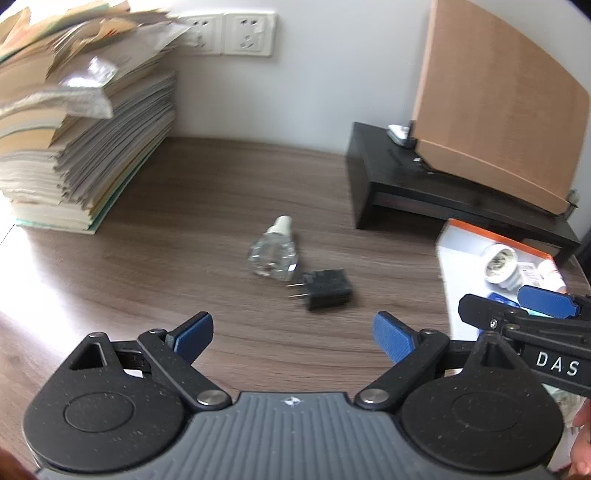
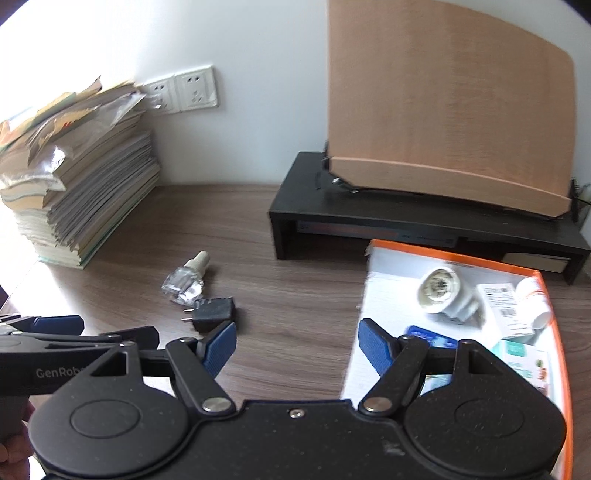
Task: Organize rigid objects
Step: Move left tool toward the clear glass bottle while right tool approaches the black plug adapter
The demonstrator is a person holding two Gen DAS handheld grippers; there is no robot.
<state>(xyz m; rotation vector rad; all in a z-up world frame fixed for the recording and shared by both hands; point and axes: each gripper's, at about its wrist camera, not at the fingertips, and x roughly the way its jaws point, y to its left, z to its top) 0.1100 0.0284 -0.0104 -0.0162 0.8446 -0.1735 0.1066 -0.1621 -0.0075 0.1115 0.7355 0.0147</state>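
A clear faceted glass bottle (image 1: 273, 254) with a white cap lies on its side on the brown wooden desk (image 1: 184, 229). Just right of it lies a black plug adapter (image 1: 327, 288), prongs pointing left. My left gripper (image 1: 293, 338) stands open a short way in front of both, nothing between its blue pads. The right wrist view shows the bottle (image 2: 184, 282) and adapter (image 2: 214, 312) to the left of my right gripper (image 2: 297, 349), which is open and empty beside a white box lid with an orange rim (image 2: 384, 266). The lid holds a white lamp socket (image 2: 445, 295), a white bottle (image 2: 532, 299) and small packets.
A tall stack of books and papers (image 1: 77, 140) fills the back left corner under wall sockets (image 1: 229, 33). At the back right, a black monitor riser (image 2: 369, 218) carries a tan board (image 2: 450, 107). The other gripper's fingers (image 1: 517, 306) reach in at the right.
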